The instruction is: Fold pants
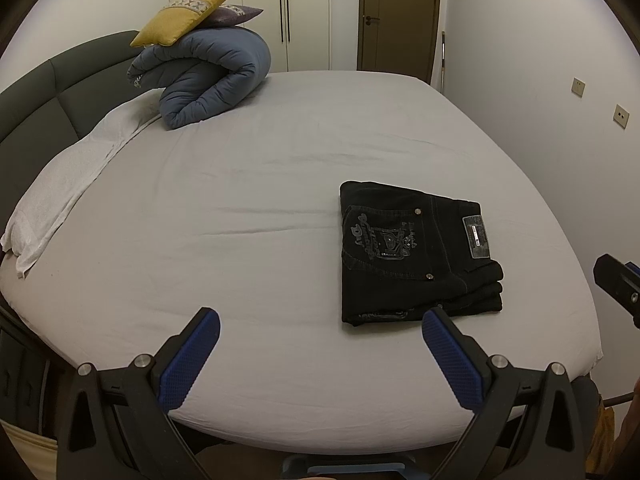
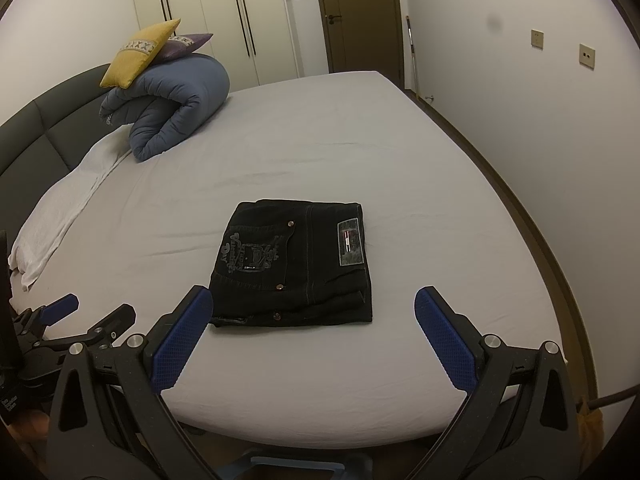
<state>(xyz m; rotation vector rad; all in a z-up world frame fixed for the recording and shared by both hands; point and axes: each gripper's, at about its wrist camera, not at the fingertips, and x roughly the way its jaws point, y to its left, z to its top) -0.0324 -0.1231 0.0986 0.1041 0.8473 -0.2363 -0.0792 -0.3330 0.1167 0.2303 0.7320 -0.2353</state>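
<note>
Since the fold looks finished: you have little left to do but check it and leave it.
Pants: the black denim pants (image 2: 294, 266), folded into a compact rectangle, lie flat on the pale grey bed sheet (image 2: 320, 152), back pocket and waistband patch facing up, nearer your edge of the bed and toward its right side.
Why flat there: layered edges stack at the near side, so the bundle rests on its broadest face and should hold its shape, I judge.
Right gripper: your right gripper (image 2: 316, 340), blue pads spread wide, holds nothing and sits just short of the bundle's near edge.
Left gripper: your left gripper (image 1: 320, 354), equally wide and empty, hangs off to the left of the pants, apart from them.
Contact: whether the right gripper's left pad brushes the denim corner is hard to tell.
Open room: bare sheet on every side of the pants.
Far clutter: rolled blue quilted duvet (image 2: 176, 100) under a mustard cushion (image 2: 138, 54), well apart by the headboard.
</note>
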